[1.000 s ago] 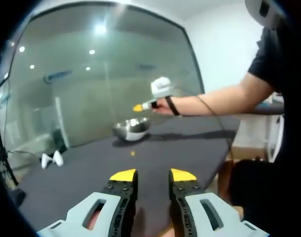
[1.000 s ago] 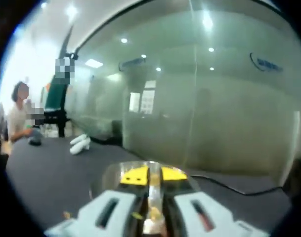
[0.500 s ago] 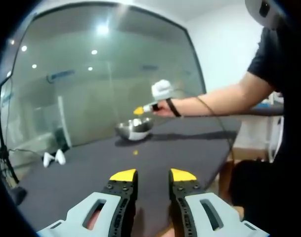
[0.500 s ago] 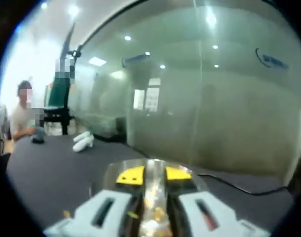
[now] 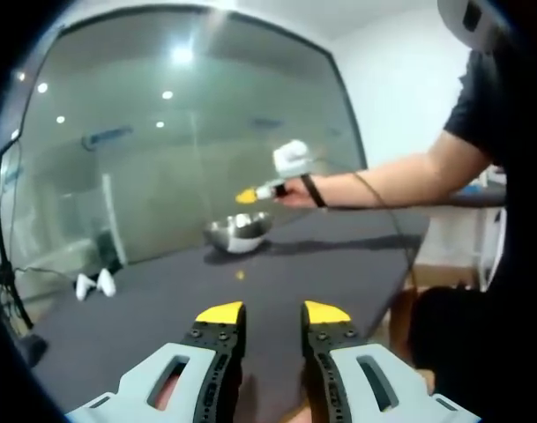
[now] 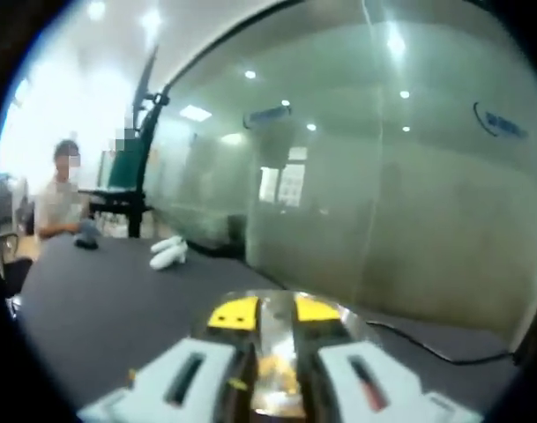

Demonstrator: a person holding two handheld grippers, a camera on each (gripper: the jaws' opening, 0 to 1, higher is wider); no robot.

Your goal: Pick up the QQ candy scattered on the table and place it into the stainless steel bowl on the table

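My left gripper [image 5: 272, 315] hangs open over the dark table's near end, with nothing between its yellow tips. The stainless steel bowl [image 5: 237, 231] stands farther along the table. One small yellow QQ candy [image 5: 240, 275] lies on the table in front of it. A person's hand holds my right gripper [image 5: 250, 193] just above the bowl's right side. In the right gripper view, my right gripper [image 6: 275, 314] is open with the bowl's rim [image 6: 352, 319] right under its jaws. Yellowish candies [image 6: 277, 374] show inside the bowl through the gap.
Two white objects [image 5: 93, 284] [image 6: 169, 251] lie near the table's far side by the glass wall. A black cable [image 6: 427, 351] runs across the table beyond the bowl. A person [image 6: 65, 198] sits at the table's far end. The holder's arm [image 5: 400, 181] reaches over the table's right edge.
The right gripper's jaws have spread apart over the bowl, and the piece between them is gone from the tips. The left gripper view has hardly shifted.
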